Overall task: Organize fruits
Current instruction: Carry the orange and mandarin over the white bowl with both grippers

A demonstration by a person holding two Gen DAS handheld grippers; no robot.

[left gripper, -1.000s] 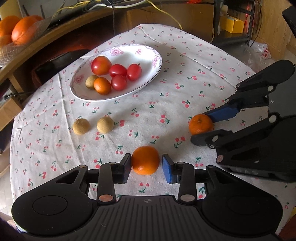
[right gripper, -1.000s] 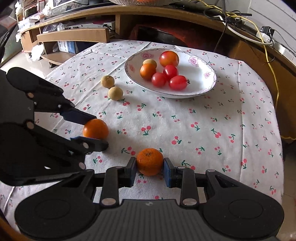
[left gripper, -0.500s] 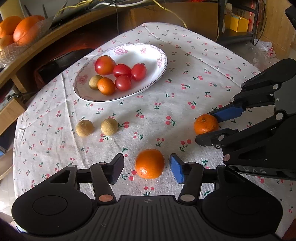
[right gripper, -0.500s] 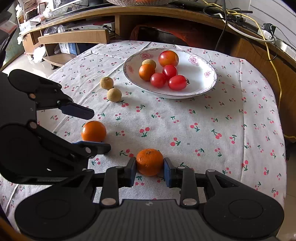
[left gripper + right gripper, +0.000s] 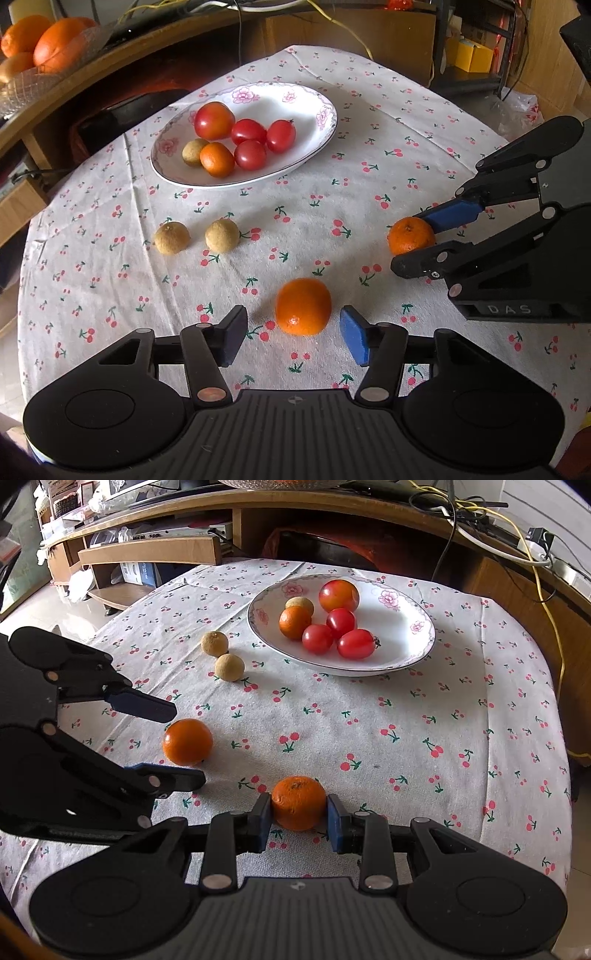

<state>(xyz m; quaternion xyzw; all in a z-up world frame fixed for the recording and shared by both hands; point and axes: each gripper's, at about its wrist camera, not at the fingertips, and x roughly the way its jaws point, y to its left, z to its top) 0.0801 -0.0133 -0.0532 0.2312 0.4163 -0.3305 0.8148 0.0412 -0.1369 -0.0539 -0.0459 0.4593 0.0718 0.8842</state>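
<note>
Orange mandarin (image 5: 298, 802) sits on worktop (image 5: 424, 738), pinched between my right tool (image 5: 298, 818) pads; plate (image 5: 413, 653) lies ahead, slightly right; my left tool (image 5: 293, 334) gapes wide, second mandarin (image 5: 303, 305) loose between fingers, untouched.

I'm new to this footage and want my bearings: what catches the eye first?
The white plate at the far side of the cherry-print tablecloth, heaped with red tomatoes. Nearer, the right gripper is shut on a mandarin, while the left gripper stands open around an orange.
</note>
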